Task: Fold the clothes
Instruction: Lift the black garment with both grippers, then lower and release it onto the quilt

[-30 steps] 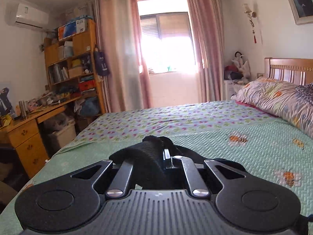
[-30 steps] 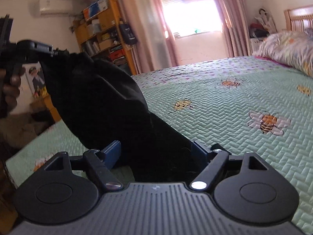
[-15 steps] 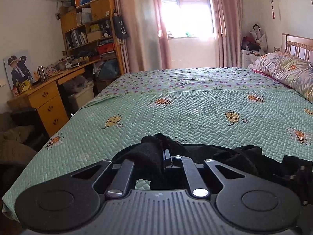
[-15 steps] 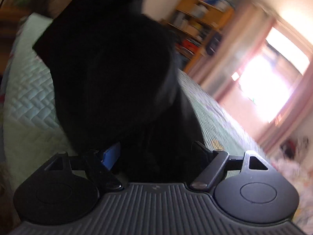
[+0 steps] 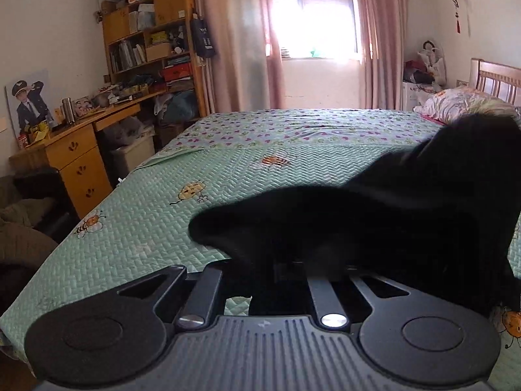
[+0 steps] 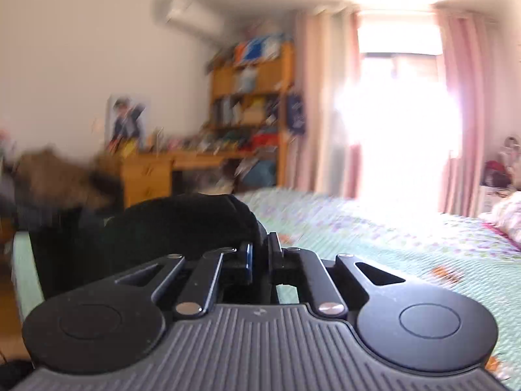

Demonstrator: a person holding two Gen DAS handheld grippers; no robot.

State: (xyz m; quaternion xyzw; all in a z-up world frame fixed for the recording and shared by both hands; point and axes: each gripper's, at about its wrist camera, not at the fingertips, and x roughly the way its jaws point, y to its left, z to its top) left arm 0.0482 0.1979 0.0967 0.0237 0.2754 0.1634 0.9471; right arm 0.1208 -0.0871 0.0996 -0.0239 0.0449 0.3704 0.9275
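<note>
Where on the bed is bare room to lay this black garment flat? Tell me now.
Free: the green bee-print quilt left of the black garment, up to the heart-print sheet. Crowded: the pillow end by the headboard, and the desk beside the bed.

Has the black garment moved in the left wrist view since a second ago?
Yes. The black garment now rises up toward the pillow at right, covering more of the bed.

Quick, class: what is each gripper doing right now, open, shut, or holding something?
Left gripper: shut on the black garment.
Right gripper: jaws just closed, shut on the black garment.
</note>
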